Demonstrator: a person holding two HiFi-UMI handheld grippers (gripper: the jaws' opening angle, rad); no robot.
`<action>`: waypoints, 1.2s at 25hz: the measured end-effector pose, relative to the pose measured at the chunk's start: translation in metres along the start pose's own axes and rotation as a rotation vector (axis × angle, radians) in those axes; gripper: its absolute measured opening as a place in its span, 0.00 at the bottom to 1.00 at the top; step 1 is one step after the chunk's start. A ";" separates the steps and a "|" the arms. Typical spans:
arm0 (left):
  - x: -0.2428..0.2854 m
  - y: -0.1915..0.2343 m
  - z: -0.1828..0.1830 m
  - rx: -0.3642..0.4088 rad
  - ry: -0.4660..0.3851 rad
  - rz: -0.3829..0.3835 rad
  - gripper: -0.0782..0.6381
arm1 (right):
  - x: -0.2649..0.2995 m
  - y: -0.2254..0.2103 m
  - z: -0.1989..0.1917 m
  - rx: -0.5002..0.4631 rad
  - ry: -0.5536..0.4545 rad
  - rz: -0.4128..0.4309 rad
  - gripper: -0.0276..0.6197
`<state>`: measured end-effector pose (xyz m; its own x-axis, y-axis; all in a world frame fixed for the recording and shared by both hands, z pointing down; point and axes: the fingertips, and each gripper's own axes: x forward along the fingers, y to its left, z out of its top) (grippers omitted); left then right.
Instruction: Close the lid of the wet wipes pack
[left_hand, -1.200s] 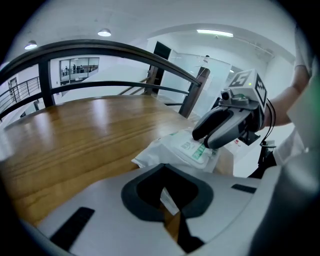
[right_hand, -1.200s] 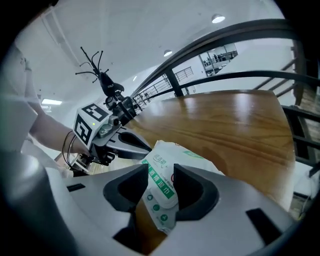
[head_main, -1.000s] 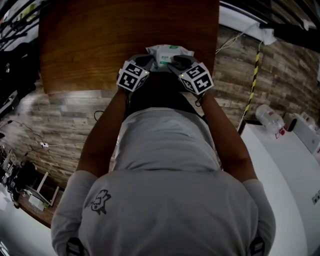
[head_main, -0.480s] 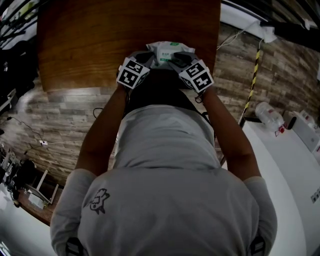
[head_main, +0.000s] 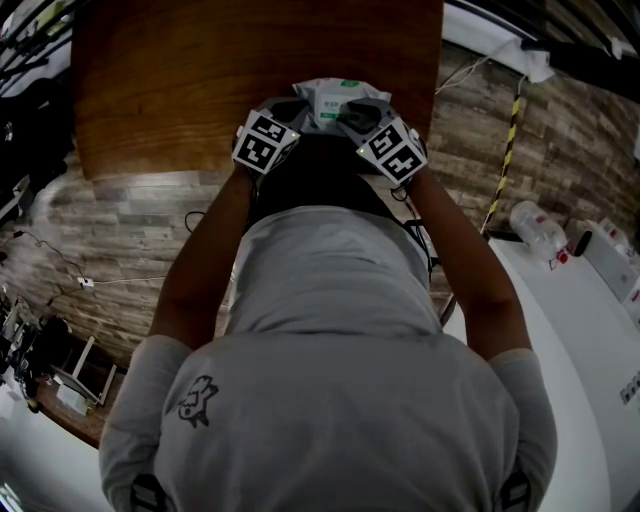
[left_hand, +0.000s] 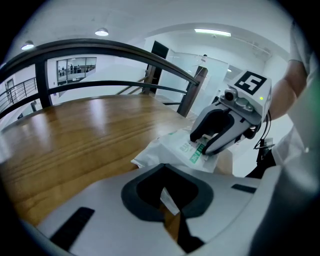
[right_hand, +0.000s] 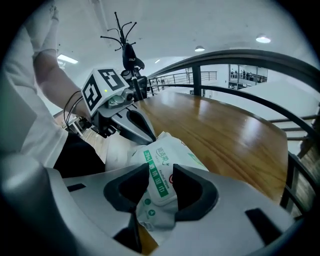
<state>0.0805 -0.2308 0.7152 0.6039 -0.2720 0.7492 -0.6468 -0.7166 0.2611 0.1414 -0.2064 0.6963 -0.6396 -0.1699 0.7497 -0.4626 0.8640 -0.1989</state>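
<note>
The white wet wipes pack (head_main: 340, 100) with green print lies at the near edge of the wooden table (head_main: 180, 80). My left gripper (head_main: 298, 118) holds its left end. In the left gripper view its jaws (left_hand: 167, 199) are shut on a thin white edge of the pack (left_hand: 175, 147). My right gripper (head_main: 352, 118) is at the pack's right end. In the right gripper view that end, with the green label strip (right_hand: 156, 180), sits between the jaws (right_hand: 156, 202) and both pads press on it. I cannot see the lid clearly.
The person's torso and arms fill the lower head view. A dark curved railing (right_hand: 250, 60) runs beyond the table's far side. A white counter (head_main: 570, 330) with a bottle (head_main: 538, 232) stands at the right, beside a yellow-black striped pole (head_main: 505, 165).
The right gripper has rolled a little on the pack, and its marker cube now sits at a different angle. The left gripper has kept still.
</note>
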 end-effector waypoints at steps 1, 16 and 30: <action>0.000 0.000 0.000 -0.001 0.002 -0.001 0.13 | 0.000 0.000 0.000 -0.009 0.000 -0.003 0.29; 0.001 0.001 0.000 -0.008 -0.005 -0.001 0.13 | 0.006 0.002 -0.004 -0.154 0.067 -0.080 0.30; -0.023 0.001 0.028 0.055 -0.052 0.080 0.13 | -0.025 0.004 0.025 -0.075 -0.012 -0.079 0.24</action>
<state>0.0791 -0.2429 0.6807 0.5754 -0.3618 0.7335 -0.6682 -0.7251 0.1665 0.1399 -0.2103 0.6613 -0.6106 -0.2446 0.7532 -0.4654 0.8803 -0.0914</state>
